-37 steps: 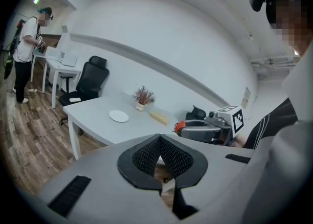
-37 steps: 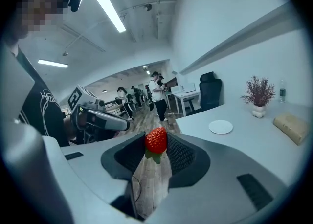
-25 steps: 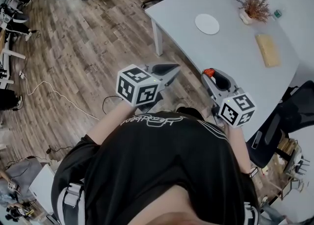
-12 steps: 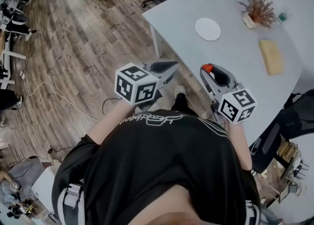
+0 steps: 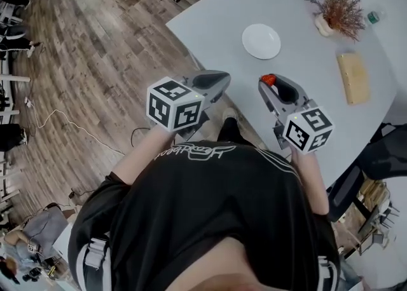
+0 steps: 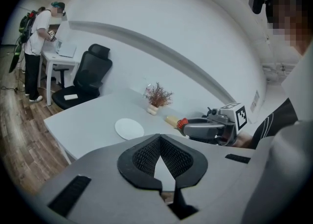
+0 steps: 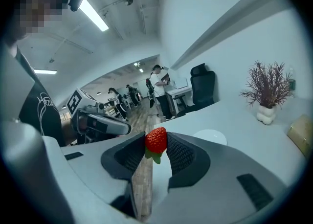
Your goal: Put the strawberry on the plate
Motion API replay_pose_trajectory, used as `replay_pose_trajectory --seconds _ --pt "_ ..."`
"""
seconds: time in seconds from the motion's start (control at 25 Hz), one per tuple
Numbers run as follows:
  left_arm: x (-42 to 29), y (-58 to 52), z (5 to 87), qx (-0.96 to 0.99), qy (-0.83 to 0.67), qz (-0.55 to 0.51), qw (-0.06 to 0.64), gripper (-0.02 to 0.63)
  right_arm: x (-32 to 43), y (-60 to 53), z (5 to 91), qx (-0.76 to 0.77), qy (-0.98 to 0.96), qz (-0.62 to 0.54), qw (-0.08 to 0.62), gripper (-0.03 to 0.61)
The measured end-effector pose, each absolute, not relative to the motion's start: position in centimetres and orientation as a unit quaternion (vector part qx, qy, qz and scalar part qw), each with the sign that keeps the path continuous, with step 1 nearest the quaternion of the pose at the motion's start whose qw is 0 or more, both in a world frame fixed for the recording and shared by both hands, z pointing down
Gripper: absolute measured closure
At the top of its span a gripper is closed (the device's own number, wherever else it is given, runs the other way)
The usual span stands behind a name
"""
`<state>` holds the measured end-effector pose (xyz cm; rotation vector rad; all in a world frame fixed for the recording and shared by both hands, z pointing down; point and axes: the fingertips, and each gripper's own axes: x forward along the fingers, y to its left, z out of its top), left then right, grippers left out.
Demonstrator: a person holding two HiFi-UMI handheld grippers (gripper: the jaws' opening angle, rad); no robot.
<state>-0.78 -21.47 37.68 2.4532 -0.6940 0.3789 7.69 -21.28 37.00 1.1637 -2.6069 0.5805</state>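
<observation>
**Head view.** Logged the right tool (image 5: 271,85) over the near part of the grey table (image 5: 210,20), clamped on a small red strawberry (image 5: 268,79) at its very tips. Logged the left tool (image 5: 224,79) alongside, at about the same height, by the table's near edge. Found the white plate (image 5: 261,41) bare, farther along the table, ahead of both tools and well apart from the strawberry. Also listed, towards the far side: a dried plant (image 5: 336,10) in a pale vase, and a tan block (image 5: 353,78).

**Left gripper view.** Noted the left tool's pads closed tip to tip, with nothing between them. Sighted the right tool off to the right, with the red fruit at its nose and the plate lying on the table beyond. In the background, entered an office chair (image 6: 88,78) and a person (image 6: 36,47) standing at a desk.

**Right gripper view.** Confirmed the strawberry pinched across its middle between the two ribbed pads, red body uppermost and green leaves hanging below. Made out the plate just past the right-hand pad, lower down.

**Handling (judged, not seen).** Rated light, soft and easily bruised, with a slightly slick skin. Best taken across the widest part of the body with gentle pressure, clear of the leaves, much as held here. Gripped only at the tips, so thought liable to slip if jolted. Rounded, so thought likely to roll once set down.
</observation>
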Motion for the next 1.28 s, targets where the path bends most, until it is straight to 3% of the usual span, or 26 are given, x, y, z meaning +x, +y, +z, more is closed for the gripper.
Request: replay_pose_trajectory --seconds 0.92,1.28 --pt "3.8 -29.1 42.7 0.897 -0.256 0.167 0.320 0.607 12.7 -31.2 41.0 0.413 -0.879 0.205 0.125 0.446" --pt "4.8 -31.0 44.7 0.889 -0.260 0.172 0.335 0.607 14.5 -36.1 42.1 0.438 -0.872 0.157 0.153 0.446"
